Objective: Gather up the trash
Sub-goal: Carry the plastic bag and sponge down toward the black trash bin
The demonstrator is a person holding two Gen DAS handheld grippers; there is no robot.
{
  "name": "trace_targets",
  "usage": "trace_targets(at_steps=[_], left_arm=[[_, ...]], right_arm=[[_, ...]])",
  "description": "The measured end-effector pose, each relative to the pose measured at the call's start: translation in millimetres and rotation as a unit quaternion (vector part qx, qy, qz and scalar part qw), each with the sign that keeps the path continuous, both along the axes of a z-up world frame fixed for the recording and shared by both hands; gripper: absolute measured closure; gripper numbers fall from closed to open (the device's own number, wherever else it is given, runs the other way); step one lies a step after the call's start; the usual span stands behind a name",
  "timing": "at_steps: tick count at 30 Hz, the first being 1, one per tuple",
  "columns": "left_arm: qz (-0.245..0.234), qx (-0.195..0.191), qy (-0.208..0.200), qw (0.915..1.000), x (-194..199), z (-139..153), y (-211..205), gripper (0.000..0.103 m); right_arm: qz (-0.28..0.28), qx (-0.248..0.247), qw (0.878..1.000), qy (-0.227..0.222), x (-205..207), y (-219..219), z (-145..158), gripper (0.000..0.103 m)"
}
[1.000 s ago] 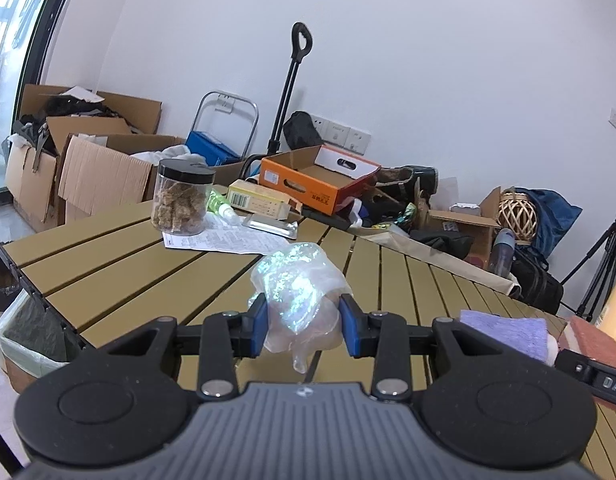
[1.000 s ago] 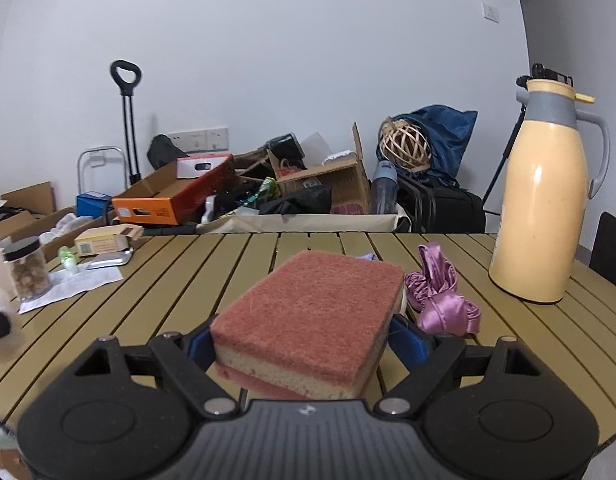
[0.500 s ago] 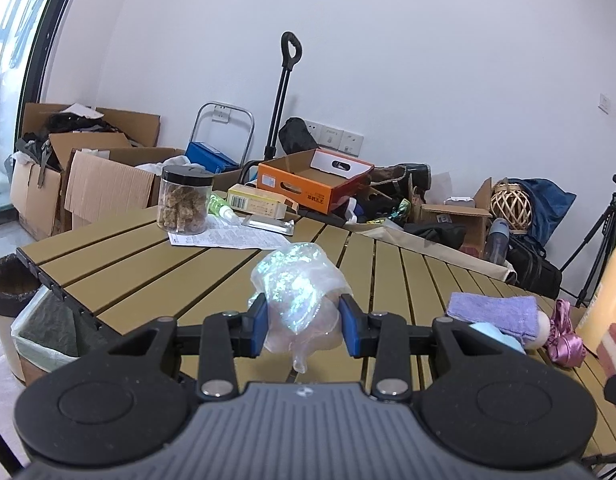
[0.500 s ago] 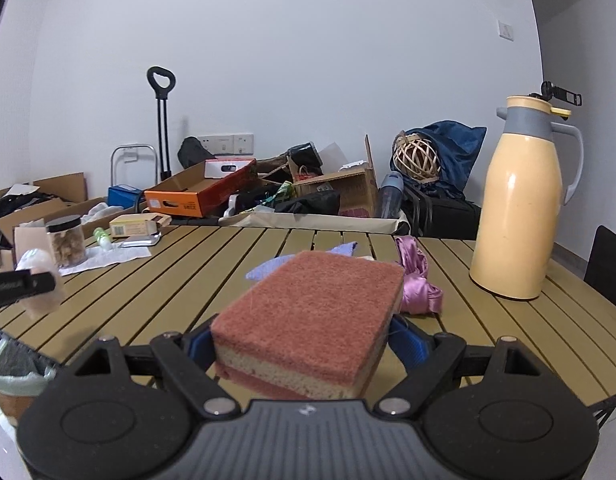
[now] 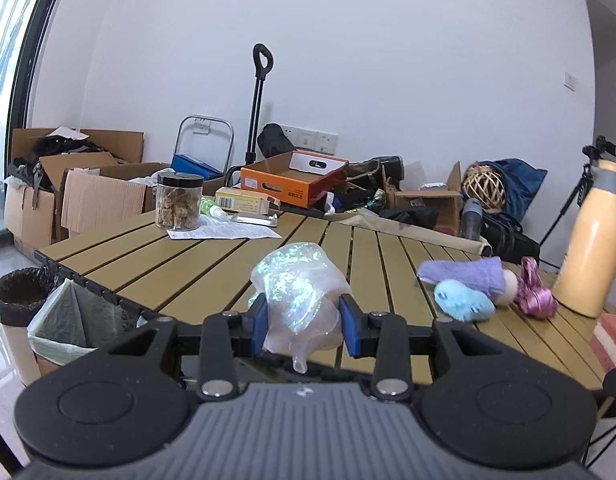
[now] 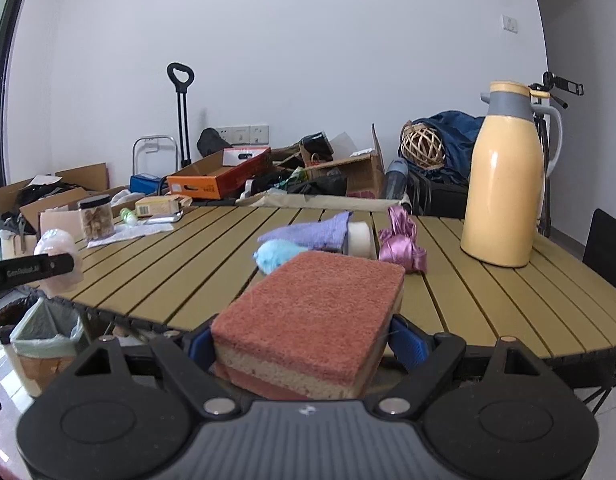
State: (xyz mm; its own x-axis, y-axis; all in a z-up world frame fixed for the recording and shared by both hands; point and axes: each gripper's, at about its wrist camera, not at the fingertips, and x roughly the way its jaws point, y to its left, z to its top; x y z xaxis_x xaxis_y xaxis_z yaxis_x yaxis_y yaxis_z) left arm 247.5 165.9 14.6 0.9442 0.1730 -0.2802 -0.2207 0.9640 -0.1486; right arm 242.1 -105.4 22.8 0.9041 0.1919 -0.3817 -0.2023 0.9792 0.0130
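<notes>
Pinching crumpled plastic bag [image 5: 297, 300] in left gripper [image 5: 303, 330], held over table [image 5: 211, 260] edge near lined bin [image 5: 63, 320] | right gripper [image 6: 303, 344] clamps pink sponge [image 6: 312, 316] above table's near edge

Left wrist view: sponge [image 5: 612, 346] cut by right frame edge, only a corner shows, right of the left gripper [image 5: 303, 324]. Thermos [image 5: 592, 240] top clipped by the lens vignette. Bin [image 5: 23, 300] and the bagged basket [image 5: 63, 324] partly behind the table [image 5: 179, 264] edge, contents unreadable. Right wrist view: sponge [image 6: 308, 320] hides the right gripper [image 6: 308, 344] pad faces and the table strip just ahead. Box label [image 6: 147, 208] text too small.
</notes>
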Motion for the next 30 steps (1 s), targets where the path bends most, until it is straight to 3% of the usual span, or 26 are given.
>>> trace_targets(at_steps=[17,30], left_arm=[[-0.058,0.043,0.051,0.9961,-55,-37,-44,0.066],[-0.126,0.063,0.132,0.9812,-60,-80,-81,0.066]], right_arm=[[0.007,0.006,0.998,0.066,-45,-30,-57,0.017],[0.001,0.018,0.991,0.134,-44,-46,-111,0.017]])
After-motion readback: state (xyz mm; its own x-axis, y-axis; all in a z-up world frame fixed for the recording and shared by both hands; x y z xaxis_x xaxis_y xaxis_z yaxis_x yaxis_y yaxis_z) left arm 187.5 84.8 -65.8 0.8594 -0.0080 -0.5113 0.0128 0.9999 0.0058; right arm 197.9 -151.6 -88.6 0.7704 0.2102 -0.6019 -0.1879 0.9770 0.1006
